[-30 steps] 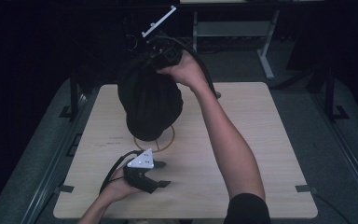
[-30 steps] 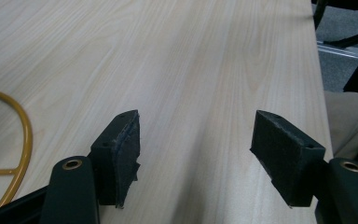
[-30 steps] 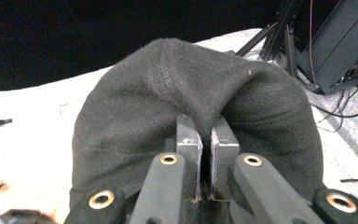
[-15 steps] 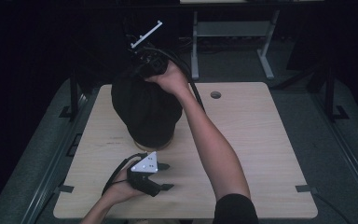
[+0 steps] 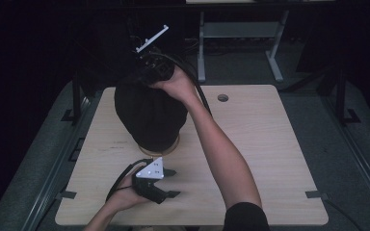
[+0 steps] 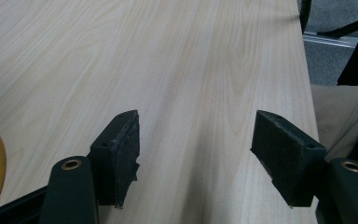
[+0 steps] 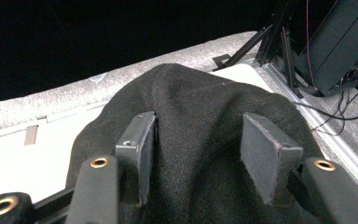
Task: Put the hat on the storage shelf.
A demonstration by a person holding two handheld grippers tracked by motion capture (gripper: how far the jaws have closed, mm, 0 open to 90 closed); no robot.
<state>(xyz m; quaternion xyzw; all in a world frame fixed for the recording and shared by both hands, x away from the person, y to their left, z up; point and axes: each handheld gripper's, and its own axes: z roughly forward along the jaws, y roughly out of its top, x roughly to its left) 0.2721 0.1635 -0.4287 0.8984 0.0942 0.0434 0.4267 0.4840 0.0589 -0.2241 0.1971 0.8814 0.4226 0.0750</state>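
Right gripper (image 5: 155, 67) has drifted left over the crown of the black knit hat (image 5: 149, 118), jaws spread astride the fabric but not pinching, likely lining up a grab; hat sits mid-table on its stand; left gripper (image 5: 168, 183) rests near, jaws spread, empty

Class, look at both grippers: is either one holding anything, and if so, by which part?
Nothing is held. The left gripper is open over bare table. The right gripper is open, its jaws apart over the top of the black cloth.

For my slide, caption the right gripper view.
Open hand-held gripper poised over a black knit hat.
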